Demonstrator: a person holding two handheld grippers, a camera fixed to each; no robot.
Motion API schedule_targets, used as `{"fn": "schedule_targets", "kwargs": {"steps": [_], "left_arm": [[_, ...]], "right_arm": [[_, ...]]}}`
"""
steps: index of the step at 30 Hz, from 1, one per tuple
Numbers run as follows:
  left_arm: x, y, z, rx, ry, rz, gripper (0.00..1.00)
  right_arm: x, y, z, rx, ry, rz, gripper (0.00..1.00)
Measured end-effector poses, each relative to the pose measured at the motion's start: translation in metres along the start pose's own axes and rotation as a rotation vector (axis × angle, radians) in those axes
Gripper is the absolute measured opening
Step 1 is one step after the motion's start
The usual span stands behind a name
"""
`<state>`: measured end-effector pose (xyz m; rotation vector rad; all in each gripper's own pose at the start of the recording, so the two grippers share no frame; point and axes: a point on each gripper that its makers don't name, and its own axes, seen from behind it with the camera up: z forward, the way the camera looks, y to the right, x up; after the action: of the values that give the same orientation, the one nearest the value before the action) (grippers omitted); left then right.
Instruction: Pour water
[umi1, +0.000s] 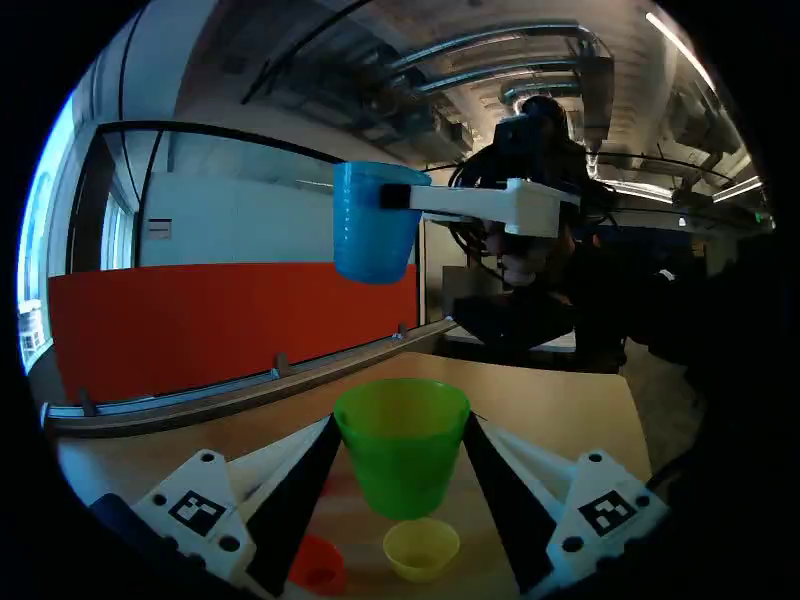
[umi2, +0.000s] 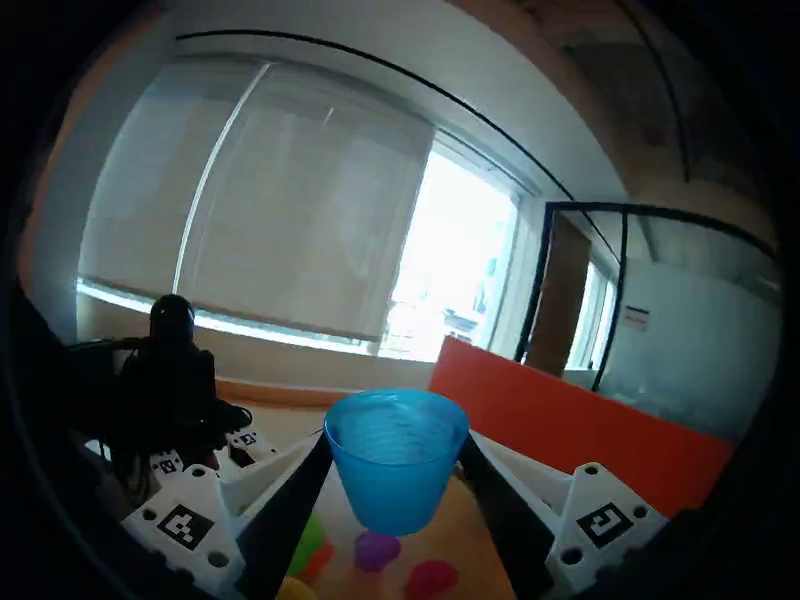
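Note:
My left gripper (umi1: 400, 428) is shut on a green plastic cup (umi1: 402, 460), held upright above the wooden table (umi1: 560, 400). Higher up and farther off, a translucent blue cup (umi1: 372, 222) hangs roughly upright in the white fingers of my right gripper (umi1: 388, 198), with a dark-sleeved hand behind it. In the right gripper view, that blue cup (umi2: 397, 475) sits between the two fingers of my right gripper (umi2: 397, 442), its mouth facing up. I cannot tell whether either cup holds water. The left gripper and the dark hand holding it (umi2: 170, 400) show at the left.
Small cups lie on the table below: yellow (umi1: 421, 548) and orange-red (umi1: 318, 568), also purple (umi2: 377, 548) and pink (umi2: 430, 577). An orange partition (umi1: 220, 320) with a rail borders the table's far edge. Bright windows (umi2: 450, 270) stand behind.

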<state>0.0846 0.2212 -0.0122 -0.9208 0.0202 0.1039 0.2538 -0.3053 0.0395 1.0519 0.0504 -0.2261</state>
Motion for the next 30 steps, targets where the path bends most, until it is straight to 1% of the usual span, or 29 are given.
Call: {"fn": "schedule_targets", "kwargs": {"steps": [3,6,8,19,23,30], "left_arm": [[0.000,0.000,0.000,0.001,-0.002,0.003,0.87],[0.000,0.000,0.000,0.003,-0.004,0.004,0.87],[0.000,-0.001,0.000,0.005,-0.006,0.004,0.87],[-0.002,-0.003,0.001,0.011,-0.017,0.009,0.87],[-0.003,-0.004,0.000,0.015,-0.026,0.014,0.87],[-0.008,-0.007,-0.004,0.022,-0.051,0.016,0.87]], "right_arm": [[0.000,-0.001,0.000,0.011,0.003,0.064,0.90],[0.003,-0.002,-0.002,0.022,0.013,0.103,0.90],[0.002,-0.002,-0.003,0.021,0.013,0.118,0.90],[-0.011,0.001,-0.010,0.021,-0.004,0.181,0.90],[-0.021,0.006,-0.017,0.006,-0.014,0.199,0.90],[-0.044,0.014,-0.032,-0.022,-0.042,0.209,0.90]]}}
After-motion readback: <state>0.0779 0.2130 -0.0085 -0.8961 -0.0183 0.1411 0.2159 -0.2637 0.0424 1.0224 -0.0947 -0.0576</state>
